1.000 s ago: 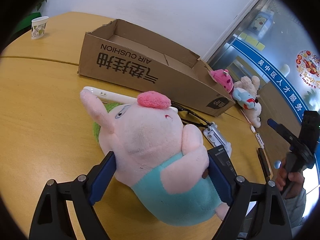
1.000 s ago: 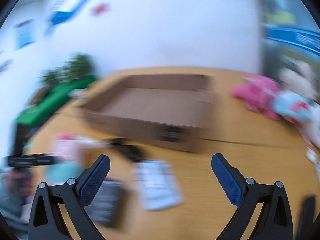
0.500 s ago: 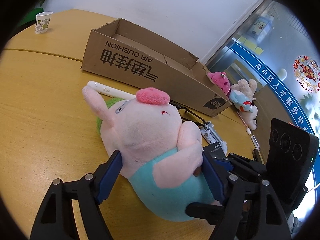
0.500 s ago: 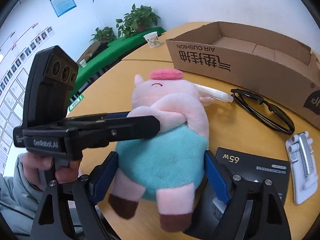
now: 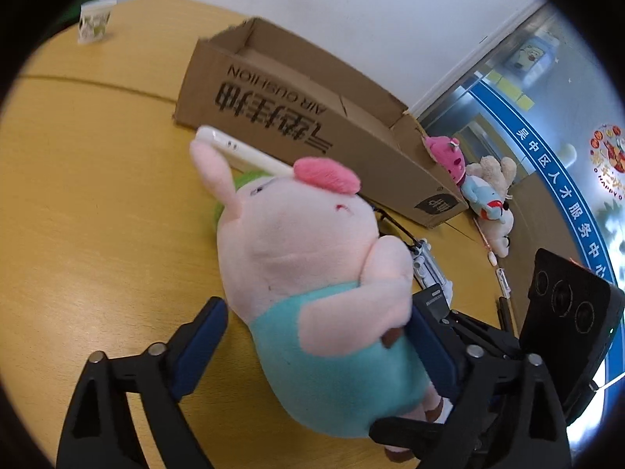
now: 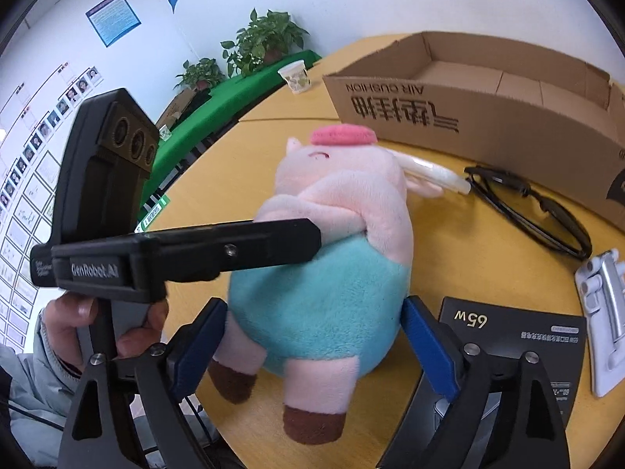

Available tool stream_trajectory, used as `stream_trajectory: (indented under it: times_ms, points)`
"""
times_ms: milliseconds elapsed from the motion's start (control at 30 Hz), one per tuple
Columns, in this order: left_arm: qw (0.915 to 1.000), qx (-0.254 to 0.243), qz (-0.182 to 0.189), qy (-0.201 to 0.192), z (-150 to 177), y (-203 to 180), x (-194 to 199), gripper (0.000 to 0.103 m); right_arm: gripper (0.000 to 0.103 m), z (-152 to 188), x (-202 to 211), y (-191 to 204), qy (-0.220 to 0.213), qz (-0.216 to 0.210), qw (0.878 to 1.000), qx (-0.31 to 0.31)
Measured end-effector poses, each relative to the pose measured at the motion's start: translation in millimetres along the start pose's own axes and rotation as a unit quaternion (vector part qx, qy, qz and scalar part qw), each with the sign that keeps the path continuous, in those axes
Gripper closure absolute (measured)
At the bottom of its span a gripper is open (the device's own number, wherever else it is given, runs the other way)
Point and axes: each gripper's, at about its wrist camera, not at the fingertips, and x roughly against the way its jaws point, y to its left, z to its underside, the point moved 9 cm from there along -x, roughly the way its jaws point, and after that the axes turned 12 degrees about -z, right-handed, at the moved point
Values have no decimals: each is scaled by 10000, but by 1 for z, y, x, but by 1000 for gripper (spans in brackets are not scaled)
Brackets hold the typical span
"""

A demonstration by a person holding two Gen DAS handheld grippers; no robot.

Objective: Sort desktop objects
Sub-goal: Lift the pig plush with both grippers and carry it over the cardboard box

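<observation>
The plush pig [image 5: 312, 285] is now straddled by both tongs, the right tongs [image 6: 312, 336] newly arrived. Left tongs [image 5: 312, 348] and right have just reopened, spread, unclamped. A two-handed lift into the box [image 6: 508, 117] seems prepared.

Two handheld grippers, angled downward
Left gripper [image 5: 312, 348] and right gripper [image 6: 312, 344]: jaws wide, just been opening. A hand [image 6: 101, 332] grips the left gripper's handle; grey sleeve below.
</observation>
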Motion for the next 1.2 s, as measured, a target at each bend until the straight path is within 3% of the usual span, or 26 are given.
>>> stream_trajectory:
  times_ms: [67,233,433,567,767,967,1200]
  points:
    - [9997,-112,114,179,7,-6,-9,11,17,1,-4,-1,44,-28,10000,40]
    - [9999,-124,79,-31,4,-13,3,30,26,-5,-5,-3,16,-116,9999,55]
    - [9967,-329,-33,-745,-35,-36,51,32,28,-39,21,23,-324,-204,9979,527]
    - [9870,-769,8,-1410,-80,-67,88,32,28,-80,56,42,-802,-97,9921,962]
    - [9688,-1362,134,-2065,-139,-112,120,32,28,-141,108,53,-1456,231,9794,1379]
    - [9543,-1759,249,-2403,-186,-141,132,32,28,-188,144,46,-1899,481,9677,1585]
    - [9441,-1992,382,-2599,-238,-155,134,32,28,-242,161,33,-2137,649,9598,1700]
